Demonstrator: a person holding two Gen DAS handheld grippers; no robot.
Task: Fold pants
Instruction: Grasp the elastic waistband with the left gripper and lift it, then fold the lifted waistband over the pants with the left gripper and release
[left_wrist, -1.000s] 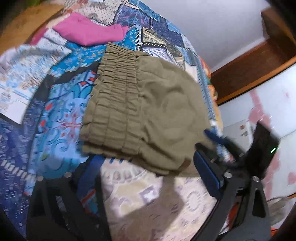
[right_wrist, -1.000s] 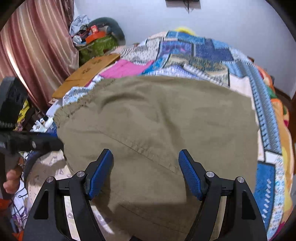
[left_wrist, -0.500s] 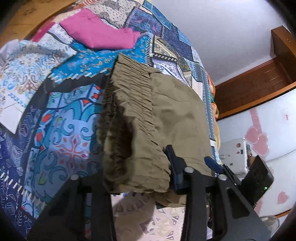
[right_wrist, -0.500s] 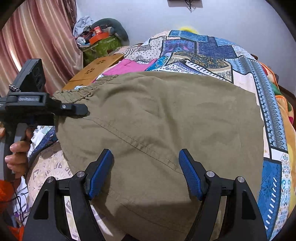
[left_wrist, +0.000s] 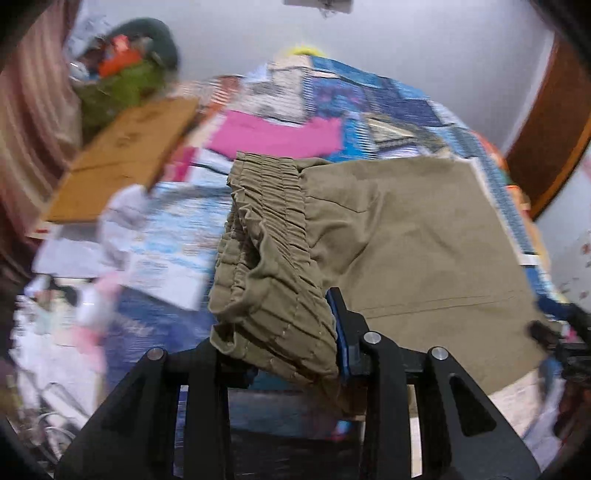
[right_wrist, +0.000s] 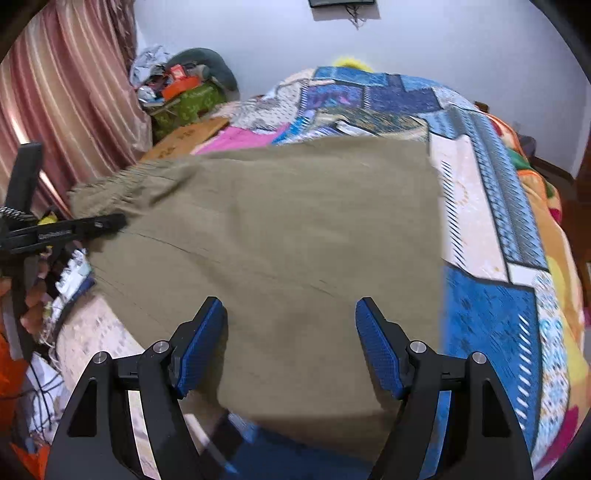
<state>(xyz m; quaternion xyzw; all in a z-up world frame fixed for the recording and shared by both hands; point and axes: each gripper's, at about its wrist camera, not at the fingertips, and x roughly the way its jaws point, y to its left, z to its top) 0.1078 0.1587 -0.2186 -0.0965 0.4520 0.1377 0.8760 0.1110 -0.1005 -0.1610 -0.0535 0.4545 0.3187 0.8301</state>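
Observation:
Olive pants (left_wrist: 424, 240) lie folded on a patchwork bedspread (left_wrist: 399, 107). Their gathered elastic waistband (left_wrist: 273, 206) is bunched and raised at the near left corner. My left gripper (left_wrist: 280, 332) is shut on that waistband corner; the cloth drapes over the left finger and hides it. In the right wrist view the same pants (right_wrist: 288, 229) fill the middle, with the left gripper (right_wrist: 99, 223) pinching their left edge. My right gripper (right_wrist: 290, 332) hovers open over the pants' near edge, nothing pressed between its blue pads.
A pink garment (left_wrist: 273, 136) lies behind the pants. A cardboard sheet (left_wrist: 125, 158) and a green bag heap (right_wrist: 188, 99) sit at the back left beside a striped curtain (right_wrist: 66, 92). A person's hand (right_wrist: 33, 295) holds the left tool. Cables and clutter lie below left.
My left gripper closed on the waistband corner and lifted it, swinging round to face the wall. The pants' left edge rose with it. My right gripper stayed open and shifted slightly.

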